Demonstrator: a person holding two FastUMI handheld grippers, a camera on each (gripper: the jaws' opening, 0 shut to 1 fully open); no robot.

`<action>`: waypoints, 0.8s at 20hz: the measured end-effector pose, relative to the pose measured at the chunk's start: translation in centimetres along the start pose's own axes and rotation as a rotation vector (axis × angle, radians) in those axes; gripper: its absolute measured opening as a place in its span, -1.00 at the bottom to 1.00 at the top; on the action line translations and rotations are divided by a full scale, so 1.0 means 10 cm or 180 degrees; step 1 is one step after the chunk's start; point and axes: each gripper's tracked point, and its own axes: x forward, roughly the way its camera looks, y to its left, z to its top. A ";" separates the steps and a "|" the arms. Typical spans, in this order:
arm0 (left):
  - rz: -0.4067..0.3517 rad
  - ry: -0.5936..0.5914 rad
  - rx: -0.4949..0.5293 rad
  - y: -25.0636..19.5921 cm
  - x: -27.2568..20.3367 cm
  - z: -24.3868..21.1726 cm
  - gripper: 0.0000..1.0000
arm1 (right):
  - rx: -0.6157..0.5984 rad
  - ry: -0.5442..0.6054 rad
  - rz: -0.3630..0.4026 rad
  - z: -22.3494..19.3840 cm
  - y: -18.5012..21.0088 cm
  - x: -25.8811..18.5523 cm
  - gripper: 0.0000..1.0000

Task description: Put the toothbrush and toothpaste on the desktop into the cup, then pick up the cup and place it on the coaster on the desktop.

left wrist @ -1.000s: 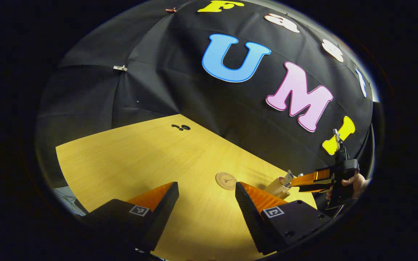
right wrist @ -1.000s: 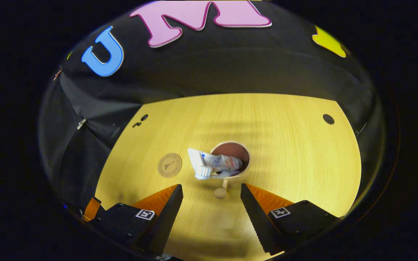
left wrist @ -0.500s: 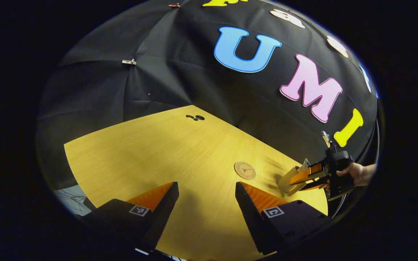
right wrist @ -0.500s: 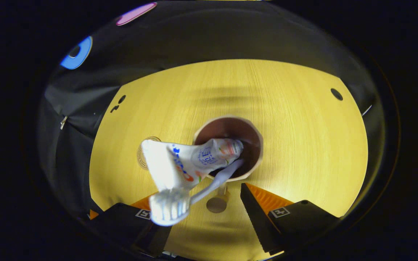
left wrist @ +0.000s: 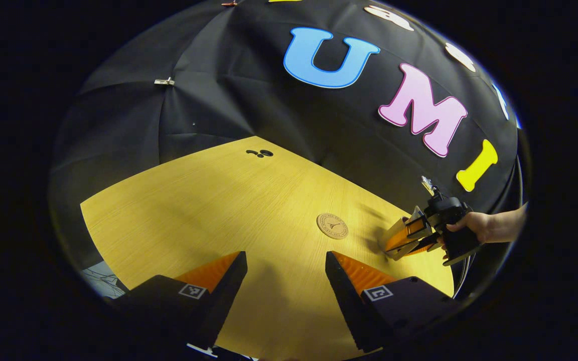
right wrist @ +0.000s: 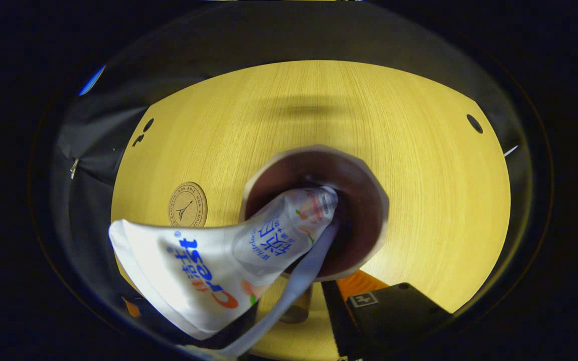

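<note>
The cream cup [right wrist: 364, 215], dark inside, stands on the wooden table, seen from above in the right gripper view. The white toothpaste tube [right wrist: 208, 271] and the toothbrush [right wrist: 309, 265] lean out of it toward the lower left. My right gripper [right wrist: 291, 293] hangs low over the cup, open, its fingers on either side of the cup's handle [right wrist: 296, 311]; the tube hides its left finger. The round cork coaster [right wrist: 187, 204] lies bare left of the cup. In the left gripper view my left gripper [left wrist: 286, 281] is open over the table, the coaster [left wrist: 332, 225] ahead, the right gripper [left wrist: 405, 239] at the cup beyond.
The wooden table [right wrist: 419, 150] has a round cable hole [right wrist: 474, 124] at the far right and small holes [left wrist: 260, 153] near its far corner. A hand [left wrist: 477, 225] holds the right gripper. Black cloth walls the table's far side.
My right gripper has dropped close to the cup, which now looms large with the tube and brush across its fingers. The left gripper stayed open and barely moved.
</note>
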 end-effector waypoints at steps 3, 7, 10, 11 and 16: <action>-0.0008 0.0027 -0.0011 0.01 0.00 -0.03 0.96 | 0.0016 0.0074 -0.0023 -0.03 0.01 0.04 0.36; 0.0001 0.0081 -0.0004 0.04 -0.01 -0.07 0.96 | -0.0063 0.0104 -0.0116 -0.03 -0.01 0.04 -0.11; 0.0000 0.0115 0.0008 0.06 -0.01 -0.08 0.96 | -0.0109 0.0116 -0.0171 -0.05 0.01 0.03 -0.26; -0.0006 0.0124 0.0016 0.05 -0.01 -0.09 0.96 | -0.0151 0.0124 -0.0157 -0.05 0.01 0.03 -0.26; -0.0037 0.0167 0.0083 0.03 0.01 -0.11 0.96 | -0.0184 0.0090 -0.0112 -0.04 0.07 -0.03 -0.27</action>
